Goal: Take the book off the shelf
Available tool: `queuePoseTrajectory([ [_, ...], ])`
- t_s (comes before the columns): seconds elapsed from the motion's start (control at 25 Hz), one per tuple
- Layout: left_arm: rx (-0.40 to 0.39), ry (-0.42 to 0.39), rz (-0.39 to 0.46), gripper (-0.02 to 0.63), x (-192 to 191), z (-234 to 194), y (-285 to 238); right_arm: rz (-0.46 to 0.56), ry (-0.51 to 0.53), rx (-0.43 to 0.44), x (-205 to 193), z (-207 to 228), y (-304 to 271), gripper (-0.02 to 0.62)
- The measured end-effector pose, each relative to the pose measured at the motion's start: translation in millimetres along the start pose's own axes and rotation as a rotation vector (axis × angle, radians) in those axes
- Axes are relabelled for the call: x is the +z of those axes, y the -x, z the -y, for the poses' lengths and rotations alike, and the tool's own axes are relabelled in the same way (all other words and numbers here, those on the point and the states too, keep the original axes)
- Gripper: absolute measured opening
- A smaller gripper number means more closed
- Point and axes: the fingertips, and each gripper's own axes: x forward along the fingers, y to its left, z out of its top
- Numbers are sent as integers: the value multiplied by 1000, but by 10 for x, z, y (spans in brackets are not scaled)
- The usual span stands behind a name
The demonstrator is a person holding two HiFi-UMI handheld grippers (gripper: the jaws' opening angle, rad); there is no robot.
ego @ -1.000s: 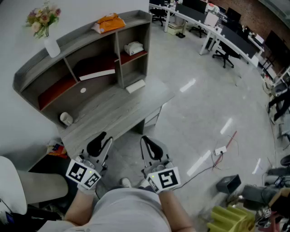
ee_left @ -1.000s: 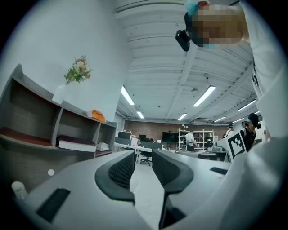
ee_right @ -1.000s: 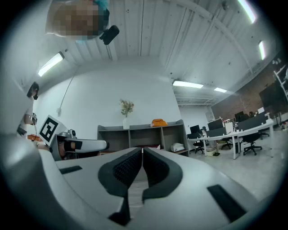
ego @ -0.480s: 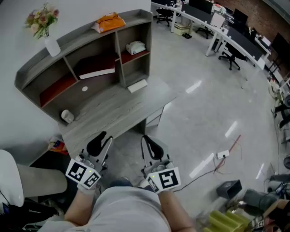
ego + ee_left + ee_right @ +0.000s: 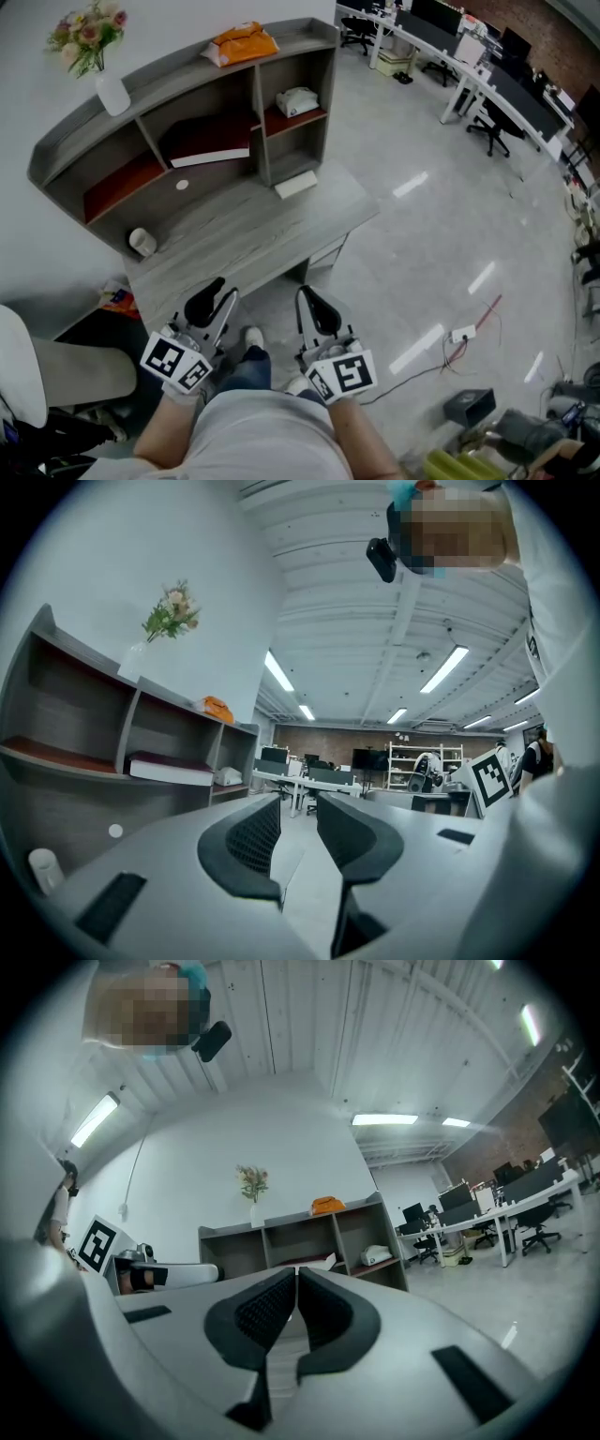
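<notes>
Approaching the book (image 5: pixel 211 154) at eleven o'clock, widen the jaws of the left gripper (image 5: pixel 216 289), slightly parted and empty. The right gripper (image 5: pixel 307 296) has its jaws closed.

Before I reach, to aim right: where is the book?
Head view: the book lies flat in the middle compartment of the shelf, under the orange packet.

A grey wooden desk (image 5: pixel 253 234) with a shelf (image 5: pixel 187 94) on it stands at twelve o'clock against a white wall (image 5: pixel 28 56). A glossy grey floor (image 5: pixel 422 244) with glare streaks spreads toward three o'clock. White tables (image 5: pixel 450 66) and black chairs (image 5: pixel 487 131) line a brick wall (image 5: pixel 553 37) at two o'clock. Strip lights (image 5: pixel 450 667) glow overhead.
</notes>
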Motion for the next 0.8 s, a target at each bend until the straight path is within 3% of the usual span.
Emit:
queuePoseTrajectory([
  [0.52,-52,57,-1,126,37,-1146,-620,-38,-37,-55,-209,315,-1243,21],
  [0.8,-83,54,-10,126,99,-1716,-848,-13,-133,-96,-244,449,-1805,21],
])
